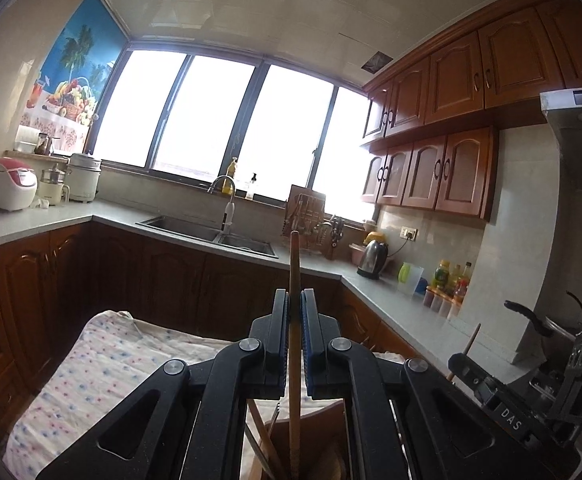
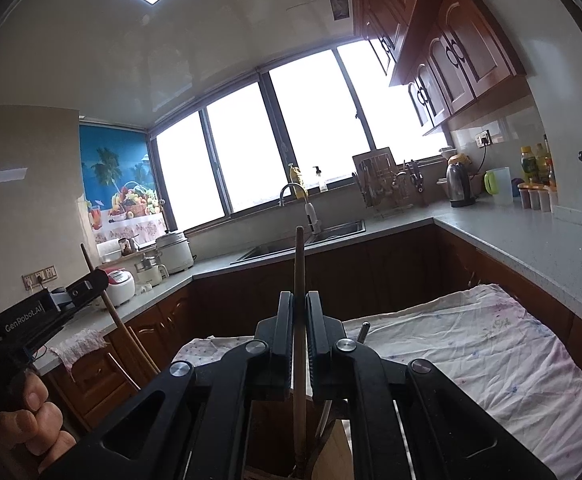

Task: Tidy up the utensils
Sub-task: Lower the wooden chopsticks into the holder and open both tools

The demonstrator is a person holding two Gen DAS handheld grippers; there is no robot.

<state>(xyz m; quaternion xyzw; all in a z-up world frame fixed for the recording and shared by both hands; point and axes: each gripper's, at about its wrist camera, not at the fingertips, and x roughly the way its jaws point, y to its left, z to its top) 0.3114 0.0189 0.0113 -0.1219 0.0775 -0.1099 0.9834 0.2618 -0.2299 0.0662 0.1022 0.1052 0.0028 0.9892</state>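
Chopsticks: L gripper [image 1: 295,304] clamps wooden stick [image 1: 294,256], R gripper [image 2: 299,306] clamps its own [image 2: 299,256], both upright, tips 12 o'clock. Light, stiff, slick; you grip mid-shaft, lower into holder [image 1: 331,424] at 6.

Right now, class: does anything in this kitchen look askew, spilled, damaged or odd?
Nothing spilled or broken shows. The cloth on the table lies rumpled. Each gripper, left and right, is shut on an upright chopstick over a wooden holder.
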